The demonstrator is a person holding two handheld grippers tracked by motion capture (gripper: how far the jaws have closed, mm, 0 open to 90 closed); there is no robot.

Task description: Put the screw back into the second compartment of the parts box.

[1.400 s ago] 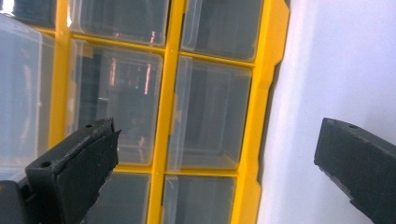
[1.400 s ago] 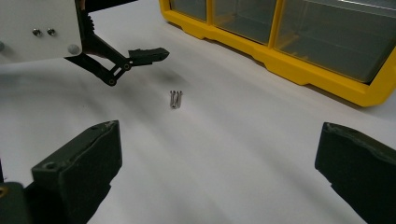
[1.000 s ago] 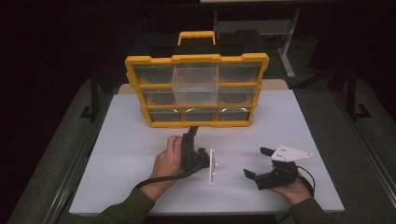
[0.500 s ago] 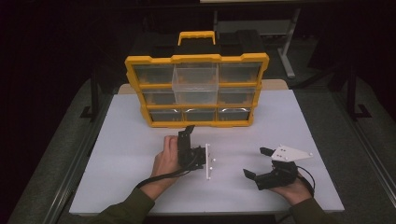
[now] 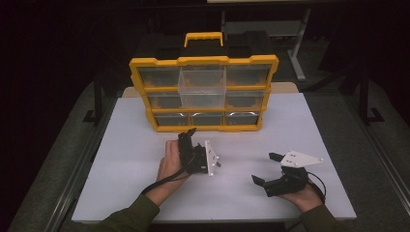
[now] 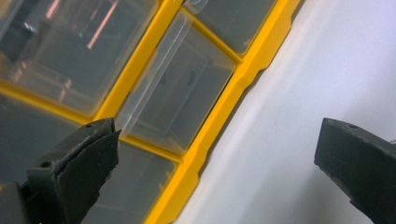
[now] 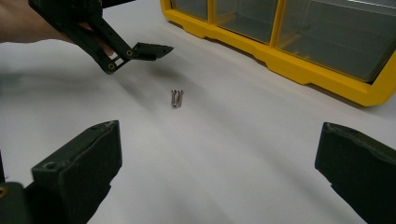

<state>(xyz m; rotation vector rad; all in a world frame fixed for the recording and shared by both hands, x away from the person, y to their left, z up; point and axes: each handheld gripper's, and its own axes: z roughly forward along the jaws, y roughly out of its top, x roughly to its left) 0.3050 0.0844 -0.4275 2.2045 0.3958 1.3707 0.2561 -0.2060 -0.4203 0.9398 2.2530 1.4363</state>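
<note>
We hold the left tongs (image 5: 189, 140) with the jaws apart and nothing between them, just in front of the yellow organizer (image 5: 203, 94), which stands toward the far edge of the white surface (image 5: 121, 159). Our left gripper view looks at its clear drawers (image 6: 182, 100) close up. The right tongs (image 5: 265, 170) rest near the surface's near right corner, also spread apart and empty. A few small screws (image 7: 176, 98) lie on the surface between the two tongs.
</note>
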